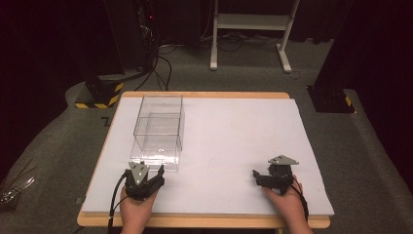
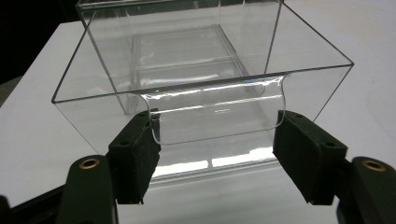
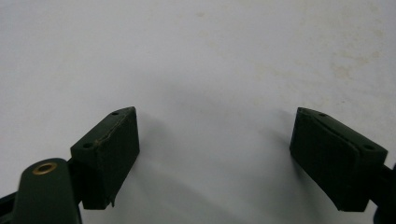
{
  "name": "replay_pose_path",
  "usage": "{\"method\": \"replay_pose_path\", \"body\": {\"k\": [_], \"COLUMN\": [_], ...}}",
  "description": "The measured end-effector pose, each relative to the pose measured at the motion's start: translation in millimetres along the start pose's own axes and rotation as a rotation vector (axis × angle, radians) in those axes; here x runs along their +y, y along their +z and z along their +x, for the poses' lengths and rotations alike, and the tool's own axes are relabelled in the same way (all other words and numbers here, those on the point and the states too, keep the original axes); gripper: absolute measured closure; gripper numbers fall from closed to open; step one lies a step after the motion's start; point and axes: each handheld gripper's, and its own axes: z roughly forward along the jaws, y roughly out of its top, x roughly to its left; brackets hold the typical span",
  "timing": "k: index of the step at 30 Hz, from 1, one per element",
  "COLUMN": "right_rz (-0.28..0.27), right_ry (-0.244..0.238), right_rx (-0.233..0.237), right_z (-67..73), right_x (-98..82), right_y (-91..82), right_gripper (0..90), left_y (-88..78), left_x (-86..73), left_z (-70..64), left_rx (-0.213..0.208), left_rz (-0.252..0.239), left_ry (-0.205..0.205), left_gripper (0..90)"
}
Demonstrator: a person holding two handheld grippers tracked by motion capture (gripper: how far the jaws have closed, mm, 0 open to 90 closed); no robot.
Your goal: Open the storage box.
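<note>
- clear plastic box, open-topped, sits on the white table sheet toward the left side, its long axis running away from the person.
- a second clear shape shows inside or behind the box walls; cannot tell if it is an inner tray or a reflection.
- left gripper is held in the person's left hand at the near-left of the table, just at the box's near end.
- in the left gripper view the box fills the upper frame; its near wall carries a rounded tab hanging down from the rim.
- left gripper has its jaws spread to either side of that tab; the left pad sits at the tab's edge, seemingly touching, the right pad just beside it. jaws apart, not clamped on the plastic.
- right gripper rests low over the sheet at the near-right, in the right hand, well apart from the box.
- right gripper view: jaws stand wide apart over bare white sheet, nothing between the pads.
- grey floor, cables and a white frame lie beyond the table's far edge.
</note>
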Motion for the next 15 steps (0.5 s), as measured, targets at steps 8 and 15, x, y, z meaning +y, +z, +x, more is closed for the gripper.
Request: {"method": "replay_pose_path", "body": {"k": [8, 15], "right_rz": [0.0, 0.0], "right_ry": [-0.001, -0.001], "right_rx": [0.0, 0.0], "right_z": [-0.2, -0.2], "right_x": [0.0, 0.0], "right_y": [0.0, 0.0], "right_gripper": [15.5, 15.4], "left_y": [-14.6, -26.6], "left_x": [-9.1, -15.4], "left_z": [-3.1, -4.2], "left_rx": [-0.005, -0.011], "left_rz": [0.006, 0.009], "left_ry": [0.005, 0.005], "left_gripper": [32.8, 32.8]}}
